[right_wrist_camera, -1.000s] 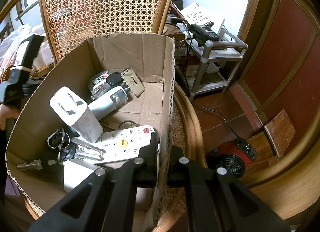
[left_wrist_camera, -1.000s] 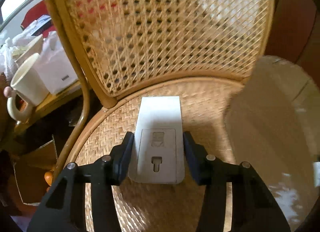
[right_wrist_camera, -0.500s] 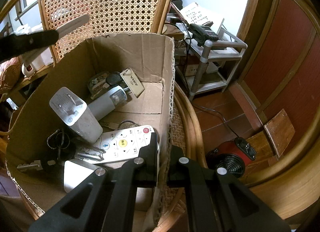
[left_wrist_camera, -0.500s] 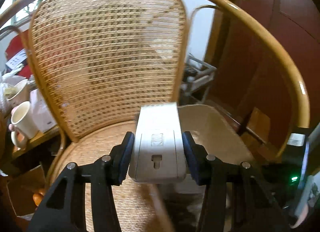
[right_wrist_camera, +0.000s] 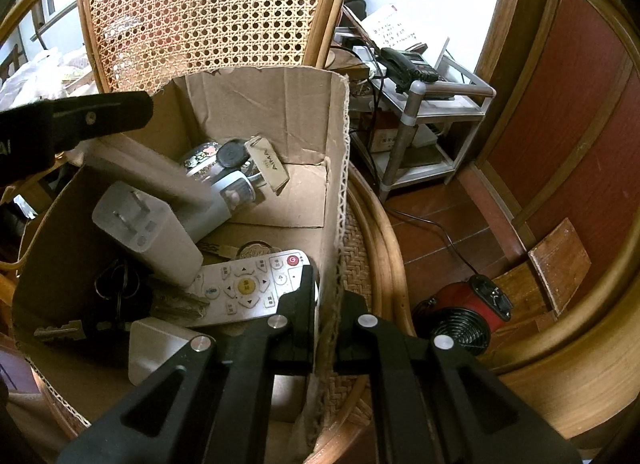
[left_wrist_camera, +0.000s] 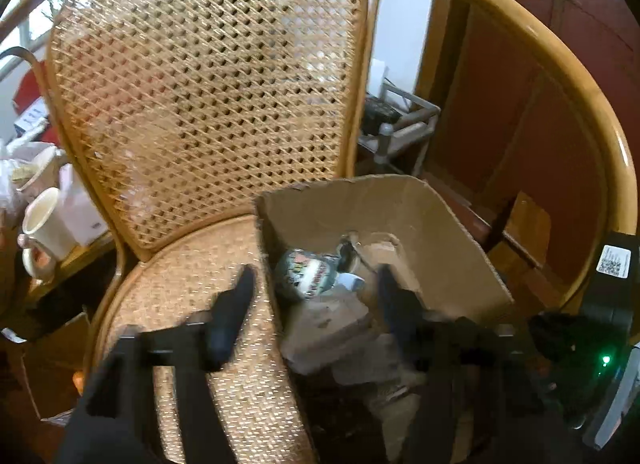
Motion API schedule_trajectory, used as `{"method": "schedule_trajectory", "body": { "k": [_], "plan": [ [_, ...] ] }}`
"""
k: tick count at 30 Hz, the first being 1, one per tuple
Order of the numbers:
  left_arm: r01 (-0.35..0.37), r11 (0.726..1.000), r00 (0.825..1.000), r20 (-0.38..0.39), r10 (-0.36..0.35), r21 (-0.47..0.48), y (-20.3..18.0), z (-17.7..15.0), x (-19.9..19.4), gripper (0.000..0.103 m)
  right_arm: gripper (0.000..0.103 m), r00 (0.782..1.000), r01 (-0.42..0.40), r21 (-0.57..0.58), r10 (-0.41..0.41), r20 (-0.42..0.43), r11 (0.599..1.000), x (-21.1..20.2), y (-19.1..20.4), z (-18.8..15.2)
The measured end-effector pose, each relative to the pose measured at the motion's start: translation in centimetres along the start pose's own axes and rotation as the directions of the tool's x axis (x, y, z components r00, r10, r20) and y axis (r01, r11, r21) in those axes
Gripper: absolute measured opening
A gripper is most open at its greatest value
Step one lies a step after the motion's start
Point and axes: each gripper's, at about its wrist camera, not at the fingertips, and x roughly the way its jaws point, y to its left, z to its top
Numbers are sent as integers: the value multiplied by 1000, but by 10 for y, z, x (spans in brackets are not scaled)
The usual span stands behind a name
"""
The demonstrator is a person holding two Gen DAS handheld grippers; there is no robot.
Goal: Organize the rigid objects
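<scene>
Cardboard box: open-topped, standing on the woven seat of a rattan chair, against the cane back.

Left gripper: over the box's chair-side wall, jaws opening, fingers spread and blurred, pads pressing on nothing. Below them, inside the box, a pale flat white device, blurred.

Right gripper: jaws narrow, pinching the box's near wall at its rim, one finger inside, one outside.

Contents of box, right wrist view: white remote control by the gripped wall; white plug adapter leaning beside it; keys on a ring in the near corner; round printed tin and black fob towards the far wall.
</scene>
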Motion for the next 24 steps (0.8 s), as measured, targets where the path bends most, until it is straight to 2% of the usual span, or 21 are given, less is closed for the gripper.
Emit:
{"method": "schedule_trajectory", "body": {
  "k": [1, 2, 4, 8, 10, 12, 15, 21, 24],
  "plan": [
    [-15, 1000, 1000, 27, 15, -4, 1, 0, -5, 87, 9, 1000, 1, -2, -1, -2, 1000, 0, 1, 0],
    [-30, 1000, 998, 62, 31, -8, 2, -2, -12, 90, 11, 1000, 0, -3, 0, -3, 1000, 0, 1, 0],
    [-48, 999, 995, 83, 49, -16, 6, -4, -18, 93, 18, 1000, -1, -4, 1, 0, 1000, -1, 1, 0],
    [-87, 994, 990, 110, 93, -62, 16, -11, -38, 96, 20, 1000, -10, -32, 10, 16, 999, -5, 5, 1],
    [-103, 991, 986, 127, 112, -81, 20, -16, -50, 98, 27, 1000, -15, -43, 16, 24, 999, -9, 6, 1],
    [-121, 988, 979, 155, 134, -95, 24, -21, -65, 100, 47, 998, -43, -43, 44, 41, 998, -18, 7, 0],
    [-158, 982, 963, 202, 177, -106, 27, -31, -88, 103, 67, 992, -63, -41, 67, 106, 997, -40, 9, -1],
    [-199, 973, 946, 235, 221, -115, 34, -50, -128, 103, 94, 964, -94, -21, 96, 246, 995, -89, 8, -13],
    [-216, 971, 937, 258, 236, -107, 34, -59, -146, 103, 102, 945, -115, 0, 109, 309, 993, -109, 7, -23]
  ]
}}
